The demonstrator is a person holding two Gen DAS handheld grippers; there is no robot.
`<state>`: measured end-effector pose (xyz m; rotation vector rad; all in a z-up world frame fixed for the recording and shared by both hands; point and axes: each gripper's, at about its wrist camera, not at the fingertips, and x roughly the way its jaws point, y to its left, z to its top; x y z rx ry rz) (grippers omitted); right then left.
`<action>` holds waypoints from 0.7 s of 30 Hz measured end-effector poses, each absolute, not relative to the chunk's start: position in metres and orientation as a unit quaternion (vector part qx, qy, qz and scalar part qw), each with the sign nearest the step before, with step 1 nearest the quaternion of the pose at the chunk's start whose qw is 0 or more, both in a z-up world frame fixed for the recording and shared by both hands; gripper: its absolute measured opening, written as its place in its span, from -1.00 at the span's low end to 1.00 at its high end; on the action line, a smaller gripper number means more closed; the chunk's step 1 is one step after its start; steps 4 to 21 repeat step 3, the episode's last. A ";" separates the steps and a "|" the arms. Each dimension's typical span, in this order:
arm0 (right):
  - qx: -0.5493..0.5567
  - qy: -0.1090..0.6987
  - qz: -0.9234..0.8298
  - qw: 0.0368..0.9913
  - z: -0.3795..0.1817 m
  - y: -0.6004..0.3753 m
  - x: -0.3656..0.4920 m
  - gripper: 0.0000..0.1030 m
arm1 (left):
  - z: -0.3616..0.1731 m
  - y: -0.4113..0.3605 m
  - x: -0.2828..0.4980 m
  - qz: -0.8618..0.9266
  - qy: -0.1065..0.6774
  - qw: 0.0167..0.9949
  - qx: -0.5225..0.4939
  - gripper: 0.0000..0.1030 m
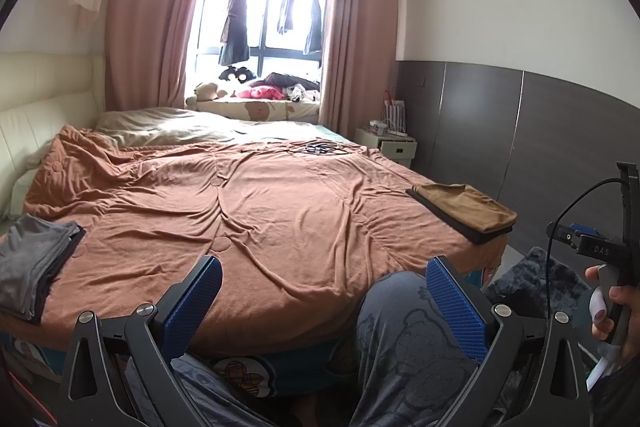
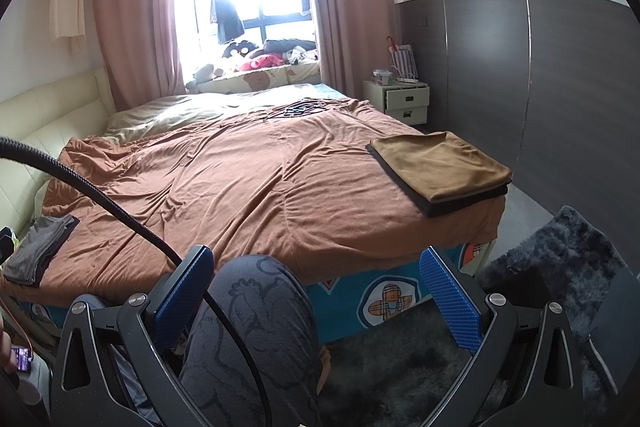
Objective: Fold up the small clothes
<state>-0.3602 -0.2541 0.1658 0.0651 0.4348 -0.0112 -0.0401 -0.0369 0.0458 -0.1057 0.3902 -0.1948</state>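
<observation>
A folded stack with a tan-brown garment (image 1: 466, 209) (image 2: 440, 167) on top of a black one rests on the bed's near right corner. A grey and black pile of clothes (image 1: 32, 263) (image 2: 38, 249) lies at the near left edge. My left gripper (image 1: 324, 291) is open, held low in front of the bed over the person's knee, with nothing between its blue pads. My right gripper (image 2: 316, 279) is open too, empty, hanging before the bed's front edge. The right tool's handle (image 1: 612, 259) shows in a hand at the left wrist view's right side.
An orange-brown blanket (image 1: 248, 203) (image 2: 248, 183) covers the bed. The person's patterned grey trouser legs (image 1: 412, 343) (image 2: 248, 331) are in front. A dark shaggy rug (image 2: 552, 267) lies on the floor at right, a white nightstand (image 2: 404, 101) by the dark wall panels. A black cable (image 2: 120, 215) crosses the right wrist view.
</observation>
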 end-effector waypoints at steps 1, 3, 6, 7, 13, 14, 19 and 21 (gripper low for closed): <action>0.032 0.215 -0.005 0.976 0.166 -0.255 -0.360 1.00 | 0.046 -0.037 -0.040 -0.096 0.193 0.975 -0.053 0.99; 0.032 0.214 -0.005 0.976 0.167 -0.255 -0.360 1.00 | 0.046 -0.037 -0.040 -0.096 0.195 0.975 -0.053 0.99; 0.032 0.214 -0.005 0.976 0.167 -0.255 -0.360 1.00 | 0.046 -0.037 -0.040 -0.096 0.195 0.975 -0.053 0.99; 0.032 0.214 -0.005 0.976 0.167 -0.255 -0.360 1.00 | 0.046 -0.037 -0.040 -0.096 0.195 0.975 -0.053 0.99; 0.032 0.214 -0.005 0.976 0.167 -0.255 -0.360 1.00 | 0.046 -0.037 -0.040 -0.096 0.195 0.975 -0.053 0.99; 0.032 0.214 -0.005 0.976 0.167 -0.255 -0.360 1.00 | 0.046 -0.037 -0.040 -0.096 0.195 0.975 -0.053 0.99; 0.032 0.214 -0.005 0.976 0.167 -0.255 -0.360 1.00 | 0.046 -0.037 -0.040 -0.096 0.195 0.975 -0.053 0.99; 0.032 0.214 -0.005 0.976 0.167 -0.255 -0.360 1.00 | 0.046 -0.037 -0.040 -0.096 0.195 0.975 -0.053 0.99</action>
